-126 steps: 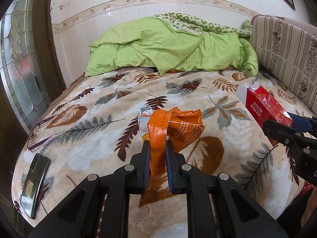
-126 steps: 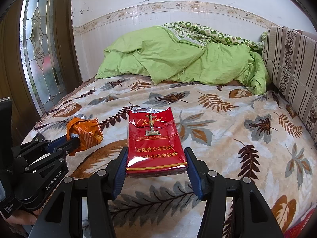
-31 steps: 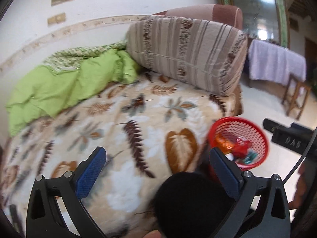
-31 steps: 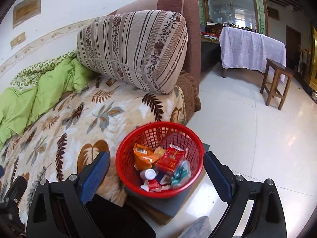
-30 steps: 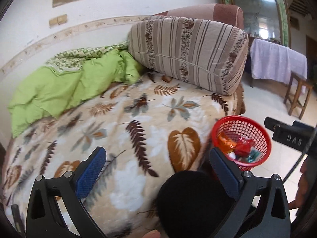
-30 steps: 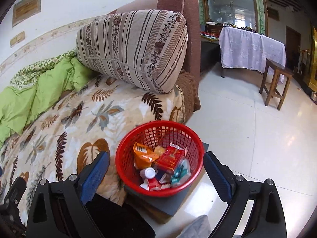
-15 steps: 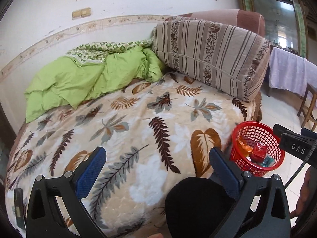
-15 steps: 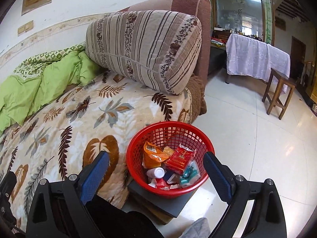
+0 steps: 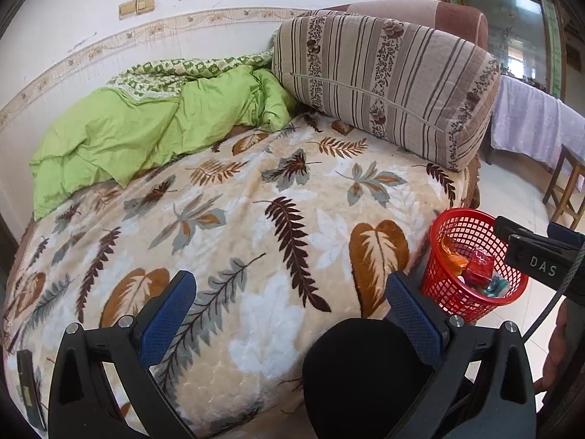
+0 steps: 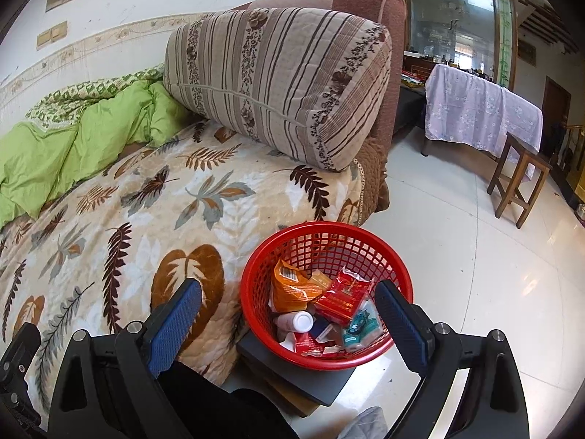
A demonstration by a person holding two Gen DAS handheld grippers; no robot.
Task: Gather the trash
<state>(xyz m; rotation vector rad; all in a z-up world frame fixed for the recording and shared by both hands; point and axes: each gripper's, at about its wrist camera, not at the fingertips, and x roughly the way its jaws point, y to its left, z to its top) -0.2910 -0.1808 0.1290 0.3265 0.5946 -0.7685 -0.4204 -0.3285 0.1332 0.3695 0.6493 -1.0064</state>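
A red mesh basket [image 10: 395,274] stands on a dark box beside the bed; it also shows at the right of the left wrist view [image 9: 464,230]. Inside lie an orange wrapper [image 10: 289,289], a red cigarette pack [image 10: 342,298], a white bottle [image 10: 298,322] and other scraps. My right gripper [image 10: 289,311] is open and empty, held just above the basket's near side. My left gripper [image 9: 290,307] is open and empty over the leaf-patterned blanket [image 9: 234,226]. The right gripper's black body [image 9: 541,261] shows in the left wrist view.
A striped cushion [image 10: 278,80] and a green quilt [image 9: 146,124] lie on the bed. A dark phone [image 9: 27,384] lies at the bed's left edge. A wooden stool [image 10: 519,179] and a cloth-covered table [image 10: 482,109] stand on the tiled floor. A dark knee [image 9: 369,376] sits below.
Both grippers held trash four seconds ago; that trash now lies in the basket. Over the last second both views swung left and back, showing more of the bed.
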